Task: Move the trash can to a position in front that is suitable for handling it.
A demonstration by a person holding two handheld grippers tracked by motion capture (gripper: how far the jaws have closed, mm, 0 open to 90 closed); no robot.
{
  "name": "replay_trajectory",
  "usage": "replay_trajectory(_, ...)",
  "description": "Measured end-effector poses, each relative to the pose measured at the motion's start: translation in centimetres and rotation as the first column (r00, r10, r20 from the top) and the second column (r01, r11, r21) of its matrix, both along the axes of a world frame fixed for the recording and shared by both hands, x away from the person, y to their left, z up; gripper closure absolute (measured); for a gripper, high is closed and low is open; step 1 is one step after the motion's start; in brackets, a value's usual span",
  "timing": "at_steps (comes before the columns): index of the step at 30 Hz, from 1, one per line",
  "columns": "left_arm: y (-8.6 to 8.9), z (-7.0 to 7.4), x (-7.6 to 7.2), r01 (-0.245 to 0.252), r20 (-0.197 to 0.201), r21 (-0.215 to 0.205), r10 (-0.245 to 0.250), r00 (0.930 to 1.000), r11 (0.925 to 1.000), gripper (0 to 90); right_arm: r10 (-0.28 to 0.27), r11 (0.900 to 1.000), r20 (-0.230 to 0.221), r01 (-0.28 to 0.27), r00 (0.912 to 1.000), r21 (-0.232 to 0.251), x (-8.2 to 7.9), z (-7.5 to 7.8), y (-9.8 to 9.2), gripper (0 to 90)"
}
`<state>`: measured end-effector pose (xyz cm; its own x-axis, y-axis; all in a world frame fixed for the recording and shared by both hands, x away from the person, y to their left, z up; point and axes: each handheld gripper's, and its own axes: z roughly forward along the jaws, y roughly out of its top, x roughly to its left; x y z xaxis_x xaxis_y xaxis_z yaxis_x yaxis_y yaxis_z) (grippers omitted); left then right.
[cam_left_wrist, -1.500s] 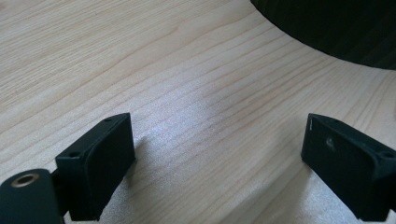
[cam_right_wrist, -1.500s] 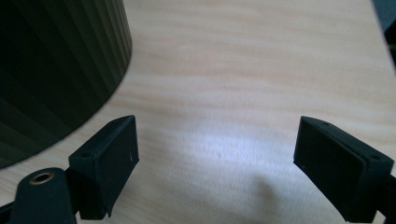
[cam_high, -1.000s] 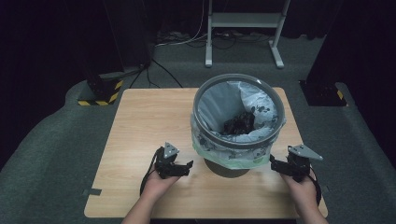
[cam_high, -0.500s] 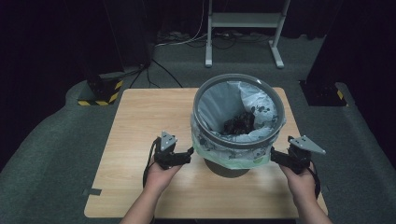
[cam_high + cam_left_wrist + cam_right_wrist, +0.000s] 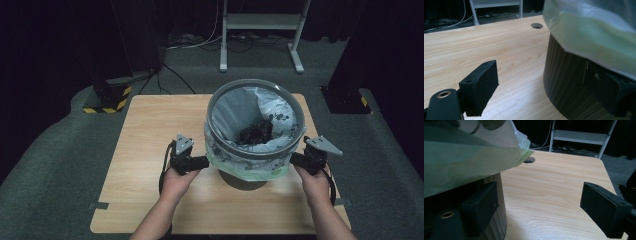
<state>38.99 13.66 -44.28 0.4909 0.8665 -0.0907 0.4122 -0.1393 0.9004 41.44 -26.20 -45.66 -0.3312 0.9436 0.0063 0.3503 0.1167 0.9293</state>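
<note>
A dark ribbed bin with a grey rim (image 5: 211, 122) stands on the wooden table (image 5: 150, 130), right of centre. A pale green bag (image 5: 250, 169) lines it and hangs over the rim. Dark rubbish (image 5: 255, 132) lies inside. My left gripper (image 5: 201, 163) is at the bin's left side, low under the bag's overhang. It shows open (image 5: 544, 83), one jaw against the bin wall (image 5: 564, 82), the other over bare wood. My right gripper (image 5: 296, 159) mirrors it at the bin's right side, open (image 5: 541, 205), with one jaw by the bin wall (image 5: 499, 195) beneath the bag's hem (image 5: 474, 162).
A round cable hole (image 5: 537, 25) sits in the tabletop behind the bin, also visible as the hole (image 5: 529, 160) in the right gripper view. Beyond the table stand a white metal frame (image 5: 260, 22) and a black-and-yellow striped block (image 5: 107, 102) on the grey floor.
Both grippers have moved inward and slightly forward, from a short way off the bin to right beside its wall under the bag's overhang. The bin has not moved.
</note>
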Motion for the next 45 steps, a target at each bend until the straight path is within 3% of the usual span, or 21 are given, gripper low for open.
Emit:
replay_trajectory(8,-0.3,0.0,-0.1,0.016,0.005,-0.002,-0.016,0.9999,0.9999,13.7,0.030,1.000,0.009,-0.030,0.9995,-0.006,-0.5,0.2,0.4,29.0)
replay_trajectory(9,-0.3,0.0,-0.1,-0.001,0.017,-0.002,0.001,0.9998,1.0000,13.7,0.030,1.000,0.009,-0.030,0.9995,-0.006,-0.5,0.2,0.4,29.0)
replay_trajectory(10,0.0,-0.1,-0.2,0.003,0.001,-0.009,-0.003,1.0000,1.0000,14.2,0.042,0.999,0.010,-0.042,0.9991,-0.002,-0.7,0.2,0.6,31.1)
replay_trajectory(19,1.5,0.0,-0.5,-0.017,-0.007,-0.007,0.017,0.9998,0.9998,14.5,0.086,0.996,0.026,-0.086,0.9959,0.002,-1.9,0.6,1.7,31.3)
replay_trajectory(27,2.8,-0.1,-0.4,-0.026,-0.023,-0.035,0.025,0.9994,0.9990,15.2,0.102,0.994,0.032,-0.103,0.9942,0.020,-2.3,0.4,2.9,31.5)
replay_trajectory(35,3.0,-0.1,-0.3,-0.016,-0.036,-0.025,0.015,0.9992,0.9996,14.9,0.102,0.995,0.029,-0.102,0.9944,0.017,-2.3,0.4,3.1,31.0)
replay_trajectory(45,2.8,0.0,0.6,-0.039,-0.066,-0.057,0.035,0.9972,0.9976,17.6,0.089,0.996,0.027,-0.089,0.9956,0.000,-1.9,0.6,3.2,30.9)
